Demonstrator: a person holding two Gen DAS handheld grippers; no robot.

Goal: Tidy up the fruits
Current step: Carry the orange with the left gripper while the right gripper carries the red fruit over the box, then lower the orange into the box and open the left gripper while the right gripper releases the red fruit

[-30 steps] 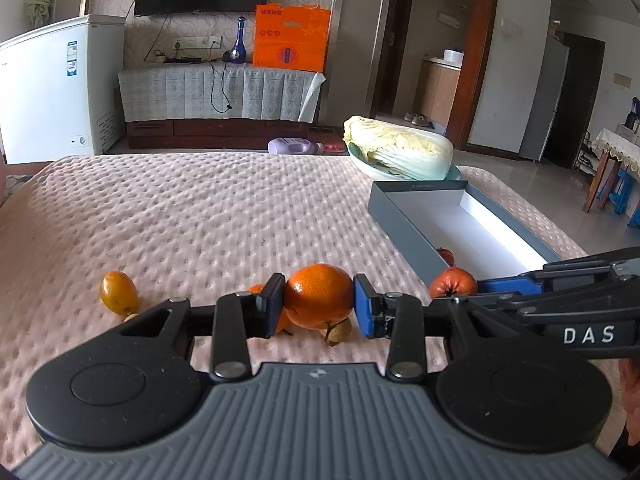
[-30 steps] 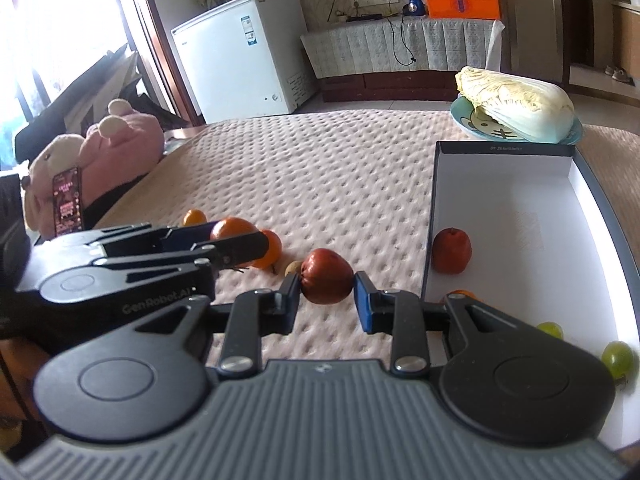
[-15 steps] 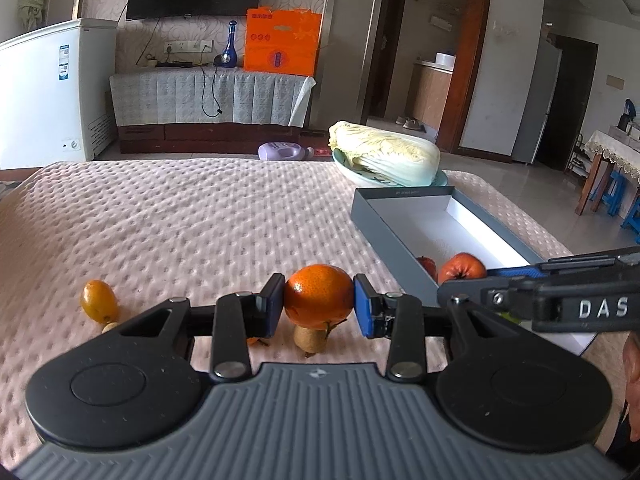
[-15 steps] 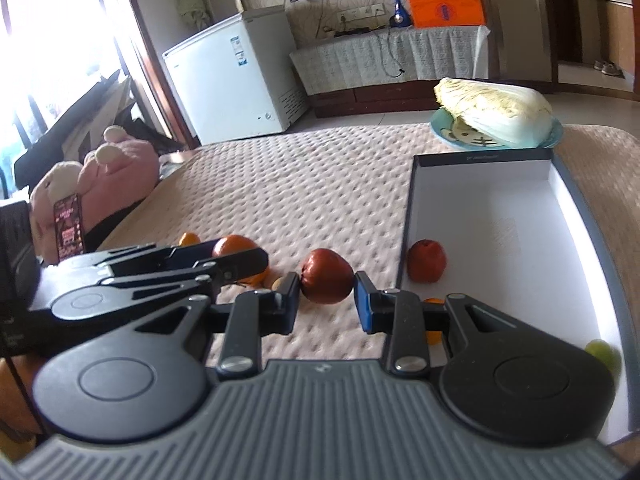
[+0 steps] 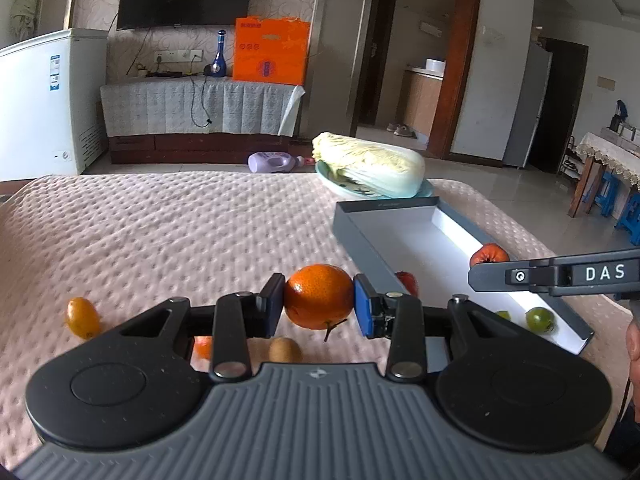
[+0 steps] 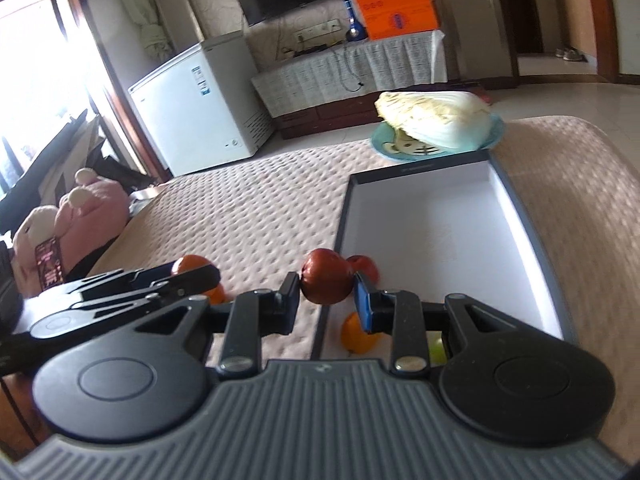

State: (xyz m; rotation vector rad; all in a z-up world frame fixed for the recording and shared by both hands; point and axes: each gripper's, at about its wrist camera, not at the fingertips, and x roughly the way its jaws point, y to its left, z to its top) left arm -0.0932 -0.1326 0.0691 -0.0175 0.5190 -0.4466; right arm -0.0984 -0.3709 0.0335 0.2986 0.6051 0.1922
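Gripping a round orange mandarin between the blue pads of the left gripper, jaws clenched on its sides, the fruit lifted clear of the pink quilted cover. Hanging just left of the grey box, near its long wall. Leaving on the cover below: a small yellow-orange kumquat off to the left, a brownish fruit and a bit of another orange one, both partly hidden behind the gripper's fingers.

Pinching a dark red fruit in the right gripper, jaws clamped on it, hovering right above the box's near left wall, at about the edge between cover and white interior. Showing already inside the box: a second red fruit just behind the held one, an orange fruit under the right finger, and a green one mostly hidden; from the left wrist view, a green fruit lying near the box's close corner.

Resting beyond the box's far end: a head of napa cabbage on a blue plate. Sitting off the cover's left edge: a pink plush toy.
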